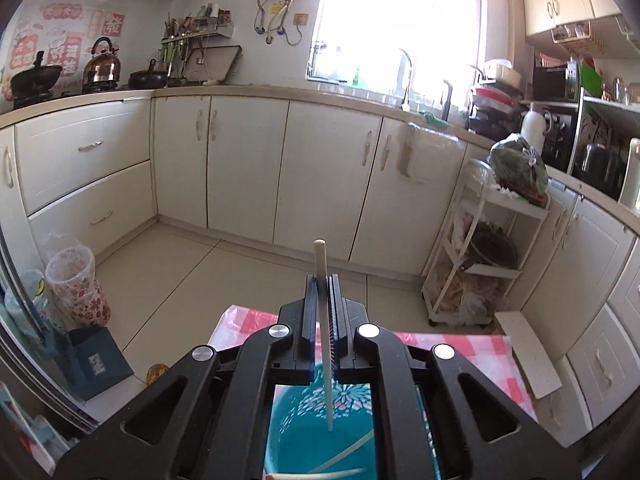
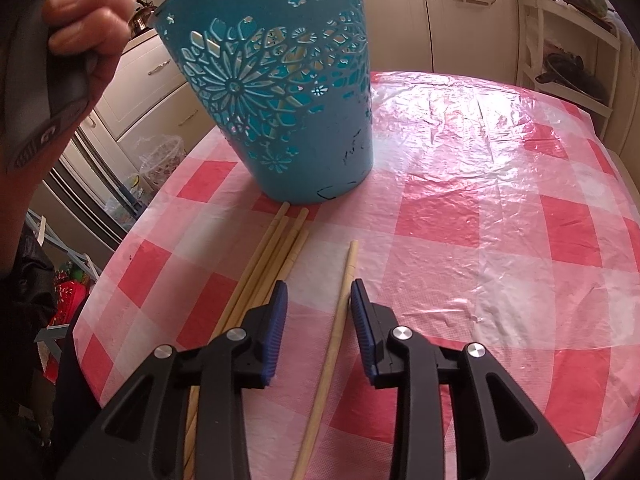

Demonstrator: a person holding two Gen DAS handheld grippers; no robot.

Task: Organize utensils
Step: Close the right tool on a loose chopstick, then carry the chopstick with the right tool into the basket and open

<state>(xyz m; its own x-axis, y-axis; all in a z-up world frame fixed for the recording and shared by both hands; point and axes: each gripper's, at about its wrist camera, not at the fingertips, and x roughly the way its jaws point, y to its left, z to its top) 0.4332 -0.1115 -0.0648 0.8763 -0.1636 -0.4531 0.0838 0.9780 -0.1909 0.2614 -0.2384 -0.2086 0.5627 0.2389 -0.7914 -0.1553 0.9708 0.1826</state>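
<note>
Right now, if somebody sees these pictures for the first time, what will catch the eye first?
First, the blue cut-out holder standing on the pink checked tablecloth. Next, the left gripper, shut on one chopstick directly above the holder's mouth. Then the right gripper, open around a single chopstick lying beside a small bundle of chopsticks.

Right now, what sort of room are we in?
A home kitchen, most likely: a kettle and wok on the counter, a tap under the window, cream cabinets all around.
</note>
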